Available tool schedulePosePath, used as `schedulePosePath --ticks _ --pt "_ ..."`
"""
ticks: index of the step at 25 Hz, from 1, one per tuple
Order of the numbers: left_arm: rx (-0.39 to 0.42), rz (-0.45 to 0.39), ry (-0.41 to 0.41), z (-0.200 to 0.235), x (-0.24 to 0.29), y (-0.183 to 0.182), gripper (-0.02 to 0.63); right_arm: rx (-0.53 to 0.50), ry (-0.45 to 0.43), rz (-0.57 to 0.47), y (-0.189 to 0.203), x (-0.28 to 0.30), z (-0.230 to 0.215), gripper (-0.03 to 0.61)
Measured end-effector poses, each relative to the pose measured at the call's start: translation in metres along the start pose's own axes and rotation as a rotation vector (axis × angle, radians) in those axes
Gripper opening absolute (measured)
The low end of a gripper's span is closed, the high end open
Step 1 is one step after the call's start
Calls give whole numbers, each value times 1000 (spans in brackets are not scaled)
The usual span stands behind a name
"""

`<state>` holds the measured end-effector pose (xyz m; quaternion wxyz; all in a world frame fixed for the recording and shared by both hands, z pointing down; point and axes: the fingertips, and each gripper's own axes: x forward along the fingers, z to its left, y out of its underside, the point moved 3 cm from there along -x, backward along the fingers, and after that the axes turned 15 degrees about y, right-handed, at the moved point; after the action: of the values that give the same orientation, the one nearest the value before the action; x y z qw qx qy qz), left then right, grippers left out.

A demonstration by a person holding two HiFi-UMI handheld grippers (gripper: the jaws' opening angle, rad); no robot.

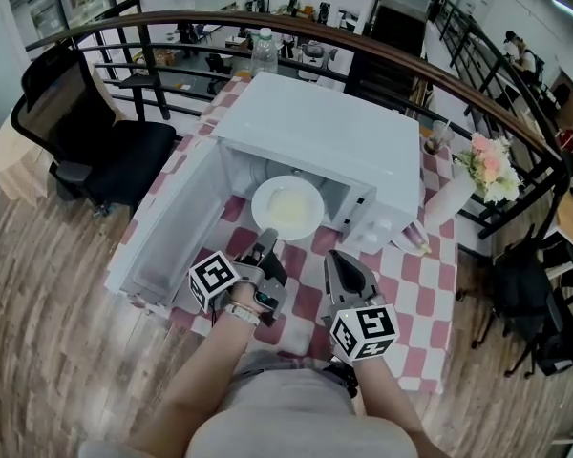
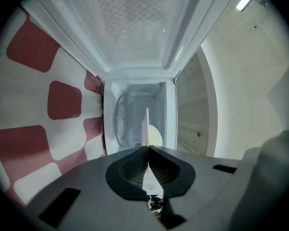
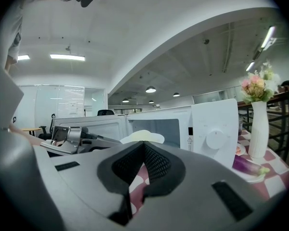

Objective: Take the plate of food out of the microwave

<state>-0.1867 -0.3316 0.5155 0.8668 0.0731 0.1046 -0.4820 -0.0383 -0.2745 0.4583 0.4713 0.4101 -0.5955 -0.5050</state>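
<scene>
The white microwave [image 1: 334, 141] stands on the red-and-white checked table [image 1: 401, 303] with its door [image 1: 167, 227] swung open to the left. A white plate of pale yellow food [image 1: 286, 208] hangs level just in front of the oven's opening. My left gripper [image 1: 267, 248] is shut on the plate's near rim. In the left gripper view the plate [image 2: 147, 126] shows edge-on as a thin white line pinched between the jaws [image 2: 147, 147], with the oven's glass turntable [image 2: 119, 121] beyond. My right gripper [image 1: 338, 259] sits to the right over the table, shut and holding nothing [image 3: 143, 144]; from there the plate [image 3: 142, 136] is ahead.
A white vase of flowers [image 1: 485, 168] stands at the table's right end, also in the right gripper view [image 3: 257, 114]. A purple object on a dish [image 3: 245, 165] lies by the oven's right side. A water bottle [image 1: 265, 51] is behind it. A black chair [image 1: 86, 132] and a curved railing [image 1: 439, 84] border the table.
</scene>
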Motion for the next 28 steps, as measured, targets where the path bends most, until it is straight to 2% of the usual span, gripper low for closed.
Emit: schedulePosePath --ticks 15,28 --pt "-1 9 53 -37 -8 10 11 1 27 -51 -10 1 7 21" --pt "-47 7 110 -51 -7 21 11 -10 52 -51 -12 -2 8 21"
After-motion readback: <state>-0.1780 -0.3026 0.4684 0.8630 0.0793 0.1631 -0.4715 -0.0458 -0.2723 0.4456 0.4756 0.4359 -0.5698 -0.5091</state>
